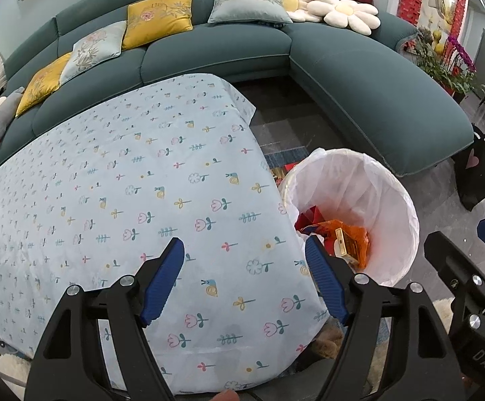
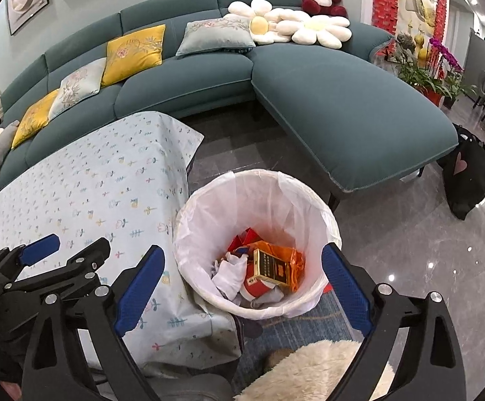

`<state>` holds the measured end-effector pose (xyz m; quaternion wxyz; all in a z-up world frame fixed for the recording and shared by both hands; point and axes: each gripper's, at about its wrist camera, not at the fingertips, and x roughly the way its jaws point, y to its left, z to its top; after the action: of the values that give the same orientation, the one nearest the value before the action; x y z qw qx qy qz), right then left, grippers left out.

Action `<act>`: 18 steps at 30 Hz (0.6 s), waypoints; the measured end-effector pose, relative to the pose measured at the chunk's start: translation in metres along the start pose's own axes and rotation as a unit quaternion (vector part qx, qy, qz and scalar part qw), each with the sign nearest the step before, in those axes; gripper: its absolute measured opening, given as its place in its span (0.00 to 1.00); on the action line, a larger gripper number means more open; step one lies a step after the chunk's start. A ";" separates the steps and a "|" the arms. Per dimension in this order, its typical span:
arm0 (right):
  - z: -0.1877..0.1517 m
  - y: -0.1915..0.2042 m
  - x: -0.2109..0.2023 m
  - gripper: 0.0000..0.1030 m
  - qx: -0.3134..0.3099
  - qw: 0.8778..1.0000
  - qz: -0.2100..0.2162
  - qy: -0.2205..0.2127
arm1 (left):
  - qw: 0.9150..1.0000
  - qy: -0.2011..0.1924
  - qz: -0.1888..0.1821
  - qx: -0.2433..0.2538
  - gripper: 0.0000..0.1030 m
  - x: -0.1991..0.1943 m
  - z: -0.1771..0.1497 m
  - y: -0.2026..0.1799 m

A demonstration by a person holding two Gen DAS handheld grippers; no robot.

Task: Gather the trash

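A white-lined trash bin stands on the floor beside the table. It holds an orange wrapper, a gold box, red packaging and white crumpled paper. The bin also shows in the left wrist view. My right gripper is open and empty above the bin's near rim. My left gripper is open and empty above the table's right end, and it shows at the left of the right wrist view. The table carries a light blue flower-print cloth.
A teal corner sofa with yellow and grey cushions runs behind the table and bin. A black bag stands on the glossy floor at right. A blue rug and a fluffy cream object lie below the bin.
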<state>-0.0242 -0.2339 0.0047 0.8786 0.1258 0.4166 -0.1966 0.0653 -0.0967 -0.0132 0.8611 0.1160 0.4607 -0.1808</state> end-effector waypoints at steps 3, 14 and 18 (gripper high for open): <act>-0.001 -0.001 0.002 0.93 0.000 1.000 -0.002 0.002 | 1.000 0.004 0.002 0.000 0.69 0.003 -0.003 0.000; -0.003 0.000 0.002 0.93 -0.004 1.000 -0.005 0.006 | 1.000 0.005 0.008 0.005 0.69 0.006 -0.006 -0.003; -0.003 -0.001 0.002 0.93 -0.002 1.000 -0.002 0.012 | 1.000 0.006 0.005 0.004 0.69 0.006 -0.005 -0.005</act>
<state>-0.0256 -0.2346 0.0017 0.8734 0.1254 0.4277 -0.1964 0.0623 -0.1001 -0.0210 0.8587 0.1229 0.4646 -0.1781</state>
